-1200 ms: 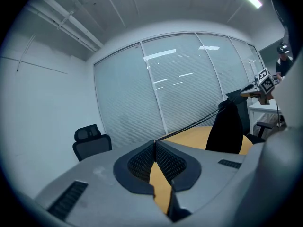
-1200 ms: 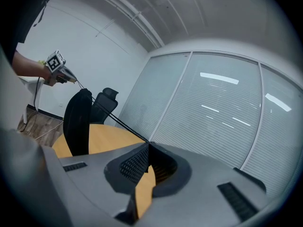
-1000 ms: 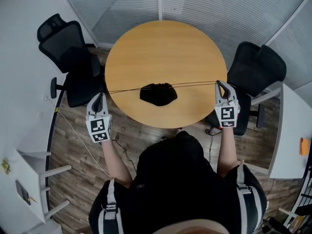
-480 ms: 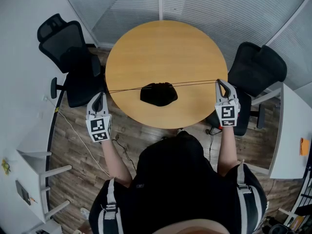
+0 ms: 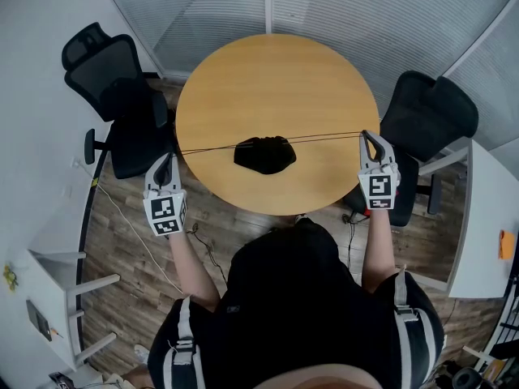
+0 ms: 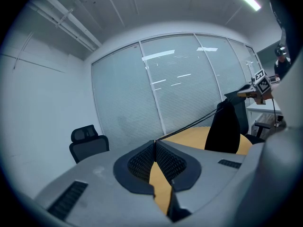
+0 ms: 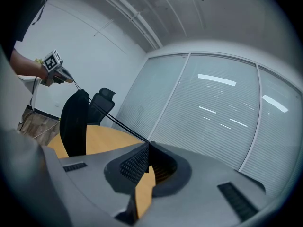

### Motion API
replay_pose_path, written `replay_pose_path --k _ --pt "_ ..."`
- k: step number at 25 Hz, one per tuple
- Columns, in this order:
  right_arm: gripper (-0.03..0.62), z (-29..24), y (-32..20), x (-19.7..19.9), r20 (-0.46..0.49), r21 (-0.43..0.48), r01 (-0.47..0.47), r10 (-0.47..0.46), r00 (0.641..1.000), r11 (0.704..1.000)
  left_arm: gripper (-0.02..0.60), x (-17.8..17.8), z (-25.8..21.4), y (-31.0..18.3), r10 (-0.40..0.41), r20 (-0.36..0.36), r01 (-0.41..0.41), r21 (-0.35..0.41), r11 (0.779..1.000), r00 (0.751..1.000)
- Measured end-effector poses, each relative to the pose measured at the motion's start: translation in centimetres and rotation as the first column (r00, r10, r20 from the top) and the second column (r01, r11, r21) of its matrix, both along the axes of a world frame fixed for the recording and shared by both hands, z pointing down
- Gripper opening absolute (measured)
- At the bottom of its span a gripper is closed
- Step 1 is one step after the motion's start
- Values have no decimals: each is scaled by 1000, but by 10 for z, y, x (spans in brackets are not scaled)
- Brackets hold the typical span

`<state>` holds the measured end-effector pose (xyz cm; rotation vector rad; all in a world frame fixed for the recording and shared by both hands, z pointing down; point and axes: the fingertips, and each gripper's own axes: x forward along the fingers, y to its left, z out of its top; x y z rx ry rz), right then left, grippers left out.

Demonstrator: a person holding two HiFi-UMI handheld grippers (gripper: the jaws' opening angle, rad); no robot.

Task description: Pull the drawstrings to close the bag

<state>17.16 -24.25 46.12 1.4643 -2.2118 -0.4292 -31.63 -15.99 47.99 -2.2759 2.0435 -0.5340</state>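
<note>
Left gripper (image 5: 168, 159) and right gripper (image 5: 366, 136), jaws together, each pinching the thin black drawstrings (image 5: 212, 148).
They sit at eight and three o'clock off the round wooden table (image 5: 276, 71); the strings run taut to the bunched black fabric bag (image 5: 263, 155), just six o'clock of centre.

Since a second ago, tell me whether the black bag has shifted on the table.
No. The black bag keeps the same spot against the round table's near edge.
</note>
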Motion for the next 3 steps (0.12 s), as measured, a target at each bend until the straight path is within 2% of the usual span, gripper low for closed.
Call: replay_pose_path --k 3 --pt "60 2 -2 1 -6 0 -2 2 1000 1000 18 1 0 -2 2 1 -2 1 1000 1000"
